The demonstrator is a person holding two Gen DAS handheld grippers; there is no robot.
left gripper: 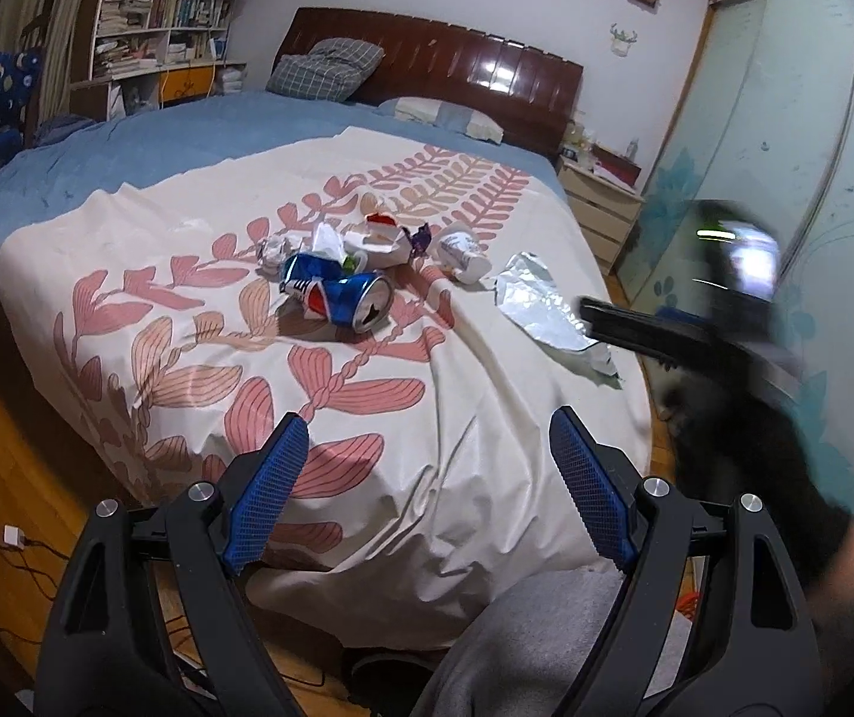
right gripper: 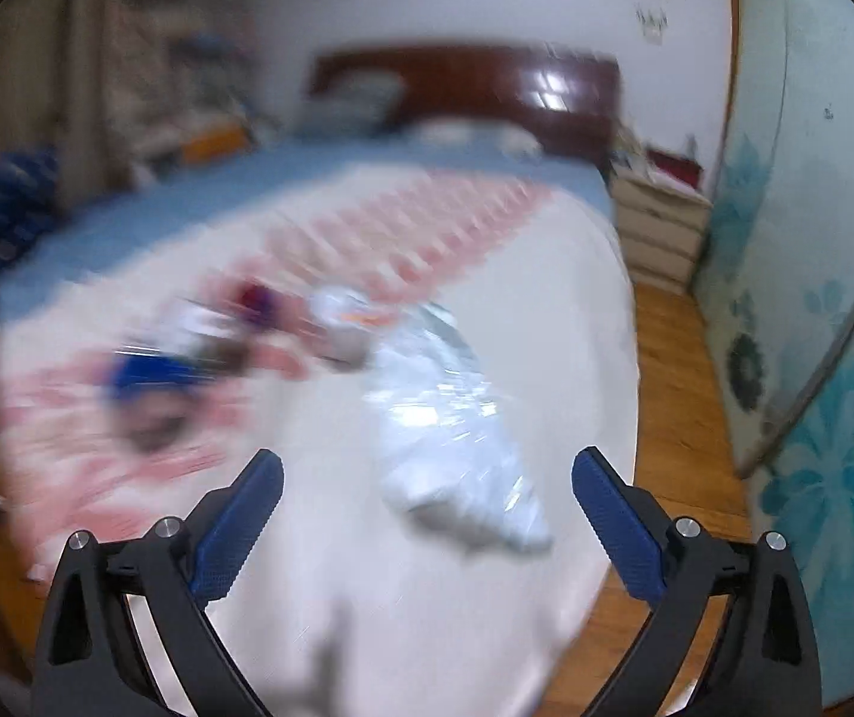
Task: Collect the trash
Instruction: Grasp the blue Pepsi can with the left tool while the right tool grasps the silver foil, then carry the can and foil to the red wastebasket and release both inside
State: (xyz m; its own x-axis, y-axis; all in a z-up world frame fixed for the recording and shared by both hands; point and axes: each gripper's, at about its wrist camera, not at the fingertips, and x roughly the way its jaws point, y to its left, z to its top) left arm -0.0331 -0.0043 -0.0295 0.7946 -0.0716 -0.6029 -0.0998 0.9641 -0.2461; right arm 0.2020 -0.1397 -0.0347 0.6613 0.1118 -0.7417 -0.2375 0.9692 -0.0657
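A heap of trash lies on the leaf-print bedspread (left gripper: 200, 227): crushed blue cans (left gripper: 337, 296), a white paper cup (left gripper: 464, 254) on its side, crumpled paper (left gripper: 272, 251) and a red-and-white wrapper (left gripper: 382, 233). To the right of the heap a silver foil wrapper (left gripper: 537, 305) lies flat. My left gripper (left gripper: 427, 478) is open over the bed's near corner, short of the cans, with nothing in it. My right gripper (right gripper: 427, 478) is open just above the near end of the foil wrapper (right gripper: 451, 436), with nothing pressed between its pads. The right wrist view is smeared by motion; the cans (right gripper: 152, 376) show there as a blue blur.
A dark wooden headboard (left gripper: 457, 69) and pillows (left gripper: 325, 69) are at the far end. A nightstand (left gripper: 600, 209) and a pale sliding wardrobe door (left gripper: 785, 179) stand to the right, a bookshelf (left gripper: 152, 12) at the back left. Wooden floor (right gripper: 678, 388) runs beside the bed, with cables (left gripper: 15, 538) at the left.
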